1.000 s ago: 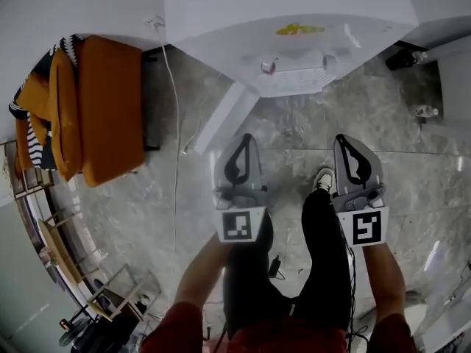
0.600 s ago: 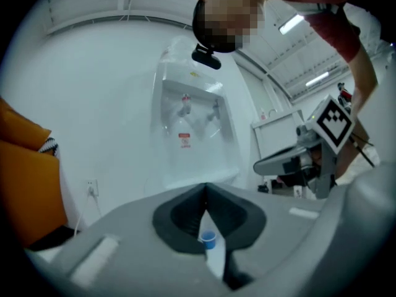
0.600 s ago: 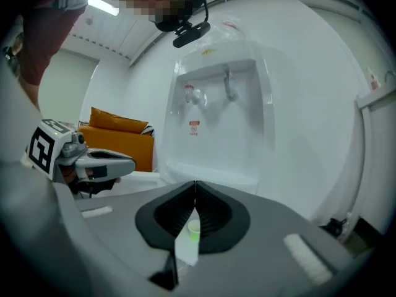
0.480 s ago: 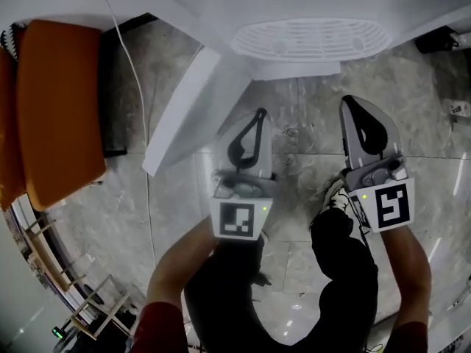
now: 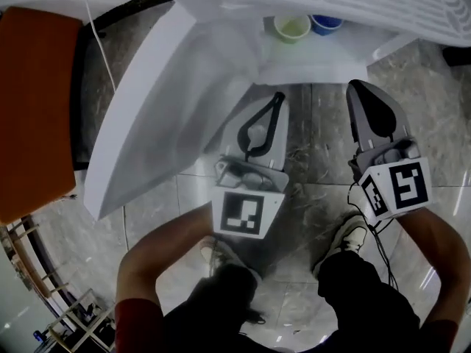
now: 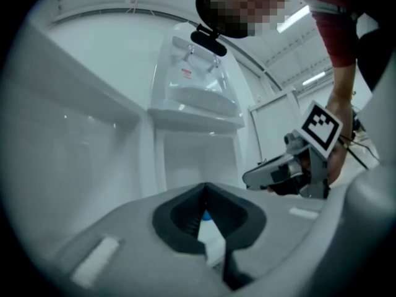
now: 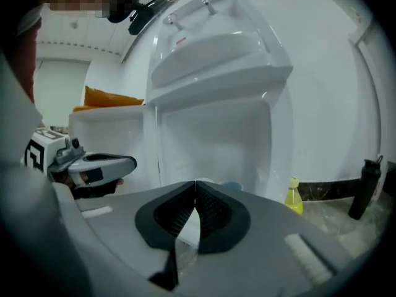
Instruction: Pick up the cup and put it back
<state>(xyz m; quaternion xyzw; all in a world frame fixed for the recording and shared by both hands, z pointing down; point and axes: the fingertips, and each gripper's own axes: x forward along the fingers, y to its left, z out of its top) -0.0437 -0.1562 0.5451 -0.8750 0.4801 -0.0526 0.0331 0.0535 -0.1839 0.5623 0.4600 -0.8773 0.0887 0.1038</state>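
Note:
Two cups stand side by side in the low open compartment of a white dispenser cabinet [image 5: 309, 68]: a pale green cup [image 5: 292, 26] and a blue cup [image 5: 324, 23]. My left gripper [image 5: 277, 96] is held just in front of the compartment, below the green cup, shut and empty. To its right, my right gripper [image 5: 355, 87] is also shut and empty, below and right of the blue cup. In the right gripper view the blue cup [image 7: 232, 185] peeks over the closed jaws [image 7: 195, 182]. The left gripper view shows its jaws [image 6: 204, 187] meeting, with nothing held.
The cabinet's white door [image 5: 140, 116] stands open at the left. An orange seat [image 5: 33, 101] is further left. A yellow bottle [image 7: 293, 203] and a black bottle [image 7: 365, 187] stand on the marble floor [image 5: 316, 153] to the right of the cabinet.
Both grippers have dropped from about waist height to just above the floor. The head view has come down with them, bringing the low compartment and its two cups into view. The jaws stayed shut.

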